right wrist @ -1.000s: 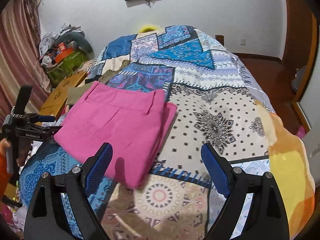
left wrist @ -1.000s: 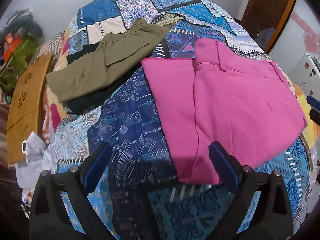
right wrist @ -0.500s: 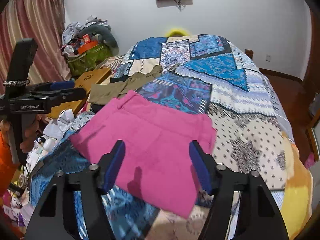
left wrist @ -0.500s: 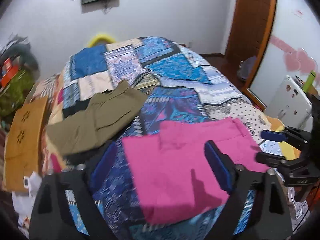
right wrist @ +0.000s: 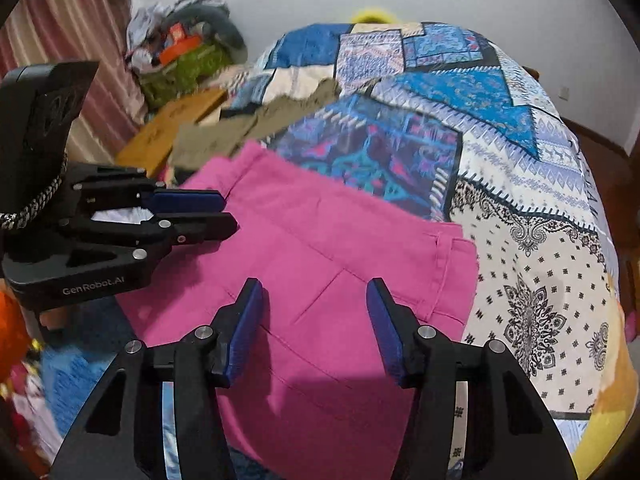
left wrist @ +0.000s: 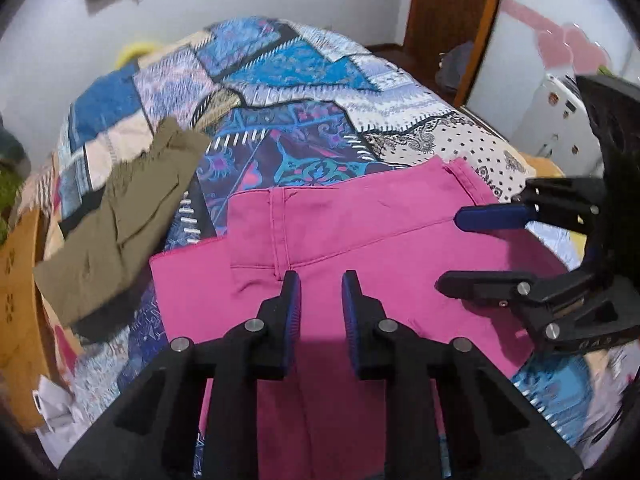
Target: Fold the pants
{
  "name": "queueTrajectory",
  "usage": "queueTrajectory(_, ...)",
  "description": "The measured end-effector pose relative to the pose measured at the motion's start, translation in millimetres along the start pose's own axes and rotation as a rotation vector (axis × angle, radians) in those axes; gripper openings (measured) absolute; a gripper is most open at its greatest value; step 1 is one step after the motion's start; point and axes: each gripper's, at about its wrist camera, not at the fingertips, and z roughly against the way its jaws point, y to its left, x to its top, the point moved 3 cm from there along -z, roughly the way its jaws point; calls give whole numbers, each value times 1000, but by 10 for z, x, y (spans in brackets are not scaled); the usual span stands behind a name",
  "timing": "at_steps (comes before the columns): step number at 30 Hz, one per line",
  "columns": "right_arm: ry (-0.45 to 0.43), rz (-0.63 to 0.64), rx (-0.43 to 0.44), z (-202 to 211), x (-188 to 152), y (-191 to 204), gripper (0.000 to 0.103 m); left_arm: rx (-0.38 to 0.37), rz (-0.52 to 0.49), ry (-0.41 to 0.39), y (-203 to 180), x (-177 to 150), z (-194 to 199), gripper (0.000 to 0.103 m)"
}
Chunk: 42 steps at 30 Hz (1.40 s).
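Note:
Folded pink pants (left wrist: 360, 248) lie flat on the patchwork bedspread (left wrist: 288, 60), also in the right wrist view (right wrist: 320, 264). My left gripper (left wrist: 318, 280) hovers over their near half with its jaws narrowed to a small gap and nothing between them. It shows from the side in the right wrist view (right wrist: 228, 212). My right gripper (right wrist: 314, 292) is open and empty above the pants' near edge. It shows in the left wrist view (left wrist: 448, 248) at the right.
Folded olive pants (left wrist: 120, 220) lie on a dark garment at the bed's left. A wooden board (left wrist: 18, 312) and clutter (right wrist: 180, 52) stand beside the bed on the left. A wooden door (left wrist: 448, 20) is at the far right.
Both grippers have moved in over the pink pants. The left jaws have closed from wide open to a narrow gap. The right jaws have stayed open.

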Motion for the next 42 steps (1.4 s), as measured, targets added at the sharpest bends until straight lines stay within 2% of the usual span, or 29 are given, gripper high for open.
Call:
queueTrajectory(6, -1, -17, 22, 120, -104, -26, 50, 16, -57, 4, -34, -144, 79, 23)
queueTrajectory(12, -2, -23, 7, 236, -261, -37, 49, 38, -1, -7, 81, -303, 199, 24)
queueTrajectory(16, -4, -27, -18, 307, -346, -75, 49, 55, 29, -1, 165, -432, 293, 31)
queueTrajectory(18, -8, -44, -23, 355, -391, -116, 49, 69, 34, 6, 193, -481, 335, 34)
queueTrajectory(22, -19, -89, -22, 476, -483, -202, 49, 108, 40, 27, 258, -598, 369, 35)
queueTrajectory(25, -23, -121, -38, 549, -557, -264, 49, 116, 77, 37, 364, -702, 386, 37)
queueTrajectory(33, -28, -206, -75, 711, -693, -463, 50, 176, 168, 34, 675, -712, 485, 46)
queueTrajectory(36, -47, -233, -82, 778, -687, -506, 50, 161, 234, 19, 822, -649, 519, 61)
queueTrajectory(38, -63, -248, -83, 809, -651, -518, 51, 125, 292, 10, 907, -583, 525, 71)
queueTrajectory(39, -74, -256, -81, 816, -621, -528, 52, 109, 311, 10, 920, -547, 518, 72)
queueTrajectory(41, -92, -271, -78, 805, -562, -545, 64, 64, 353, 7, 946, -475, 494, 75)
queueTrajectory(42, -100, -281, -76, 787, -526, -551, 66, 43, 371, 4, 957, -441, 475, 75)
